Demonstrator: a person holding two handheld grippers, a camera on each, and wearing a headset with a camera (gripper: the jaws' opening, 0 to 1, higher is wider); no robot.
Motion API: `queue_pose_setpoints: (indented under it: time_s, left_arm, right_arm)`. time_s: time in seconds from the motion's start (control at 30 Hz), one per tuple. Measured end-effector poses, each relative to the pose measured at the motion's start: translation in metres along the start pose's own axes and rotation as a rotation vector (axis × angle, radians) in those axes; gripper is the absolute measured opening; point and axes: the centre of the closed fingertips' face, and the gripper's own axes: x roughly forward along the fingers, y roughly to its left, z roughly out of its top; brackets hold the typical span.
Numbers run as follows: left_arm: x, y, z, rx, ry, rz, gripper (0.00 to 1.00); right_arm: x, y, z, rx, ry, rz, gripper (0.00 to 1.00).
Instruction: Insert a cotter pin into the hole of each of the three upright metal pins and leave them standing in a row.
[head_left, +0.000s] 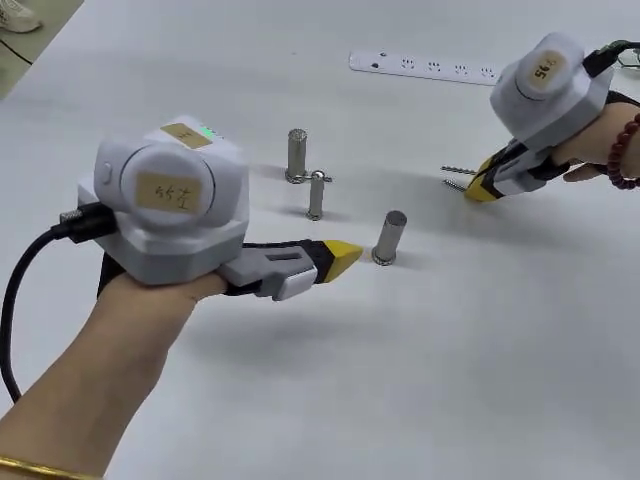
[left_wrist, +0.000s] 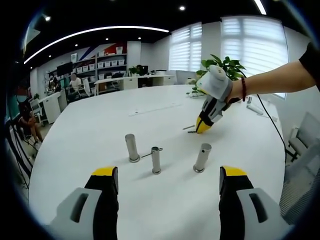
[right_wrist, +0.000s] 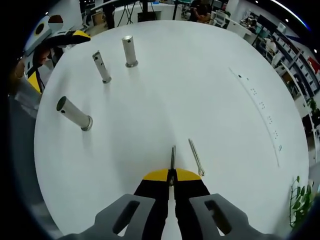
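- The left gripper (head_left: 340, 258) is waiting with its jaws wide apart and nothing in them, near the right metal pin (head_left: 390, 238); a bump could be tipping that pin over
- The left metal pin (head_left: 297, 155) and the right one are standing with no cotter pin in them, while the middle metal pin (head_left: 317, 195) is already wearing a cotter pin (head_left: 322, 178)
- The right gripper (right_wrist: 173, 176) is squeezing a second cotter pin (right_wrist: 173, 156) by its very end, low over the white table (head_left: 300, 400), well away from the row; such a tiny grip may be letting it twist or slip out
- A spare cotter pin (right_wrist: 196, 156) is lying just beside it and could be getting knocked away
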Motion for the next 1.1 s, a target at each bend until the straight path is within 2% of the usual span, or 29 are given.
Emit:
queue_pose_setpoints:
  time_s: [0.2,0.37,0.53,0.73,0.77,0.8,1.03,1.1]
  left_arm:
    - [-0.002,0.000,0.001,-0.009,-0.007,-0.006,0.77]
    - [-0.001,-0.003,-0.001,-0.022,0.000,-0.029,0.72]
    - [0.000,-0.012,0.002,-0.042,-0.006,-0.068,0.66]
    - [0.002,-0.021,0.006,-0.048,-0.007,-0.104,0.59]
    - [0.003,-0.022,0.006,-0.048,-0.007,-0.110,0.58]
    - [0.003,-0.023,0.007,-0.048,-0.007,-0.114,0.57]
    - [0.007,-0.027,0.012,-0.053,-0.003,-0.137,0.50]
    - [0.008,-0.028,0.014,-0.046,-0.005,-0.148,0.48]
  right_arm:
    - [-0.003,0.005,0.001,-0.034,0.000,-0.005,0.00]
    - [-0.009,0.012,0.002,-0.048,-0.010,-0.010,0.00]
    - [-0.013,0.016,0.006,-0.070,-0.045,-0.022,0.00]
    - [-0.025,0.036,0.018,-0.118,-0.088,-0.028,0.00]
    - [-0.024,0.035,0.019,-0.127,-0.095,-0.029,0.00]
    - [-0.024,0.033,0.020,-0.135,-0.103,-0.033,0.00]
    - [-0.039,0.051,0.038,-0.188,-0.160,-0.053,0.00]
    - [-0.042,0.052,0.043,-0.208,-0.179,-0.061,0.00]
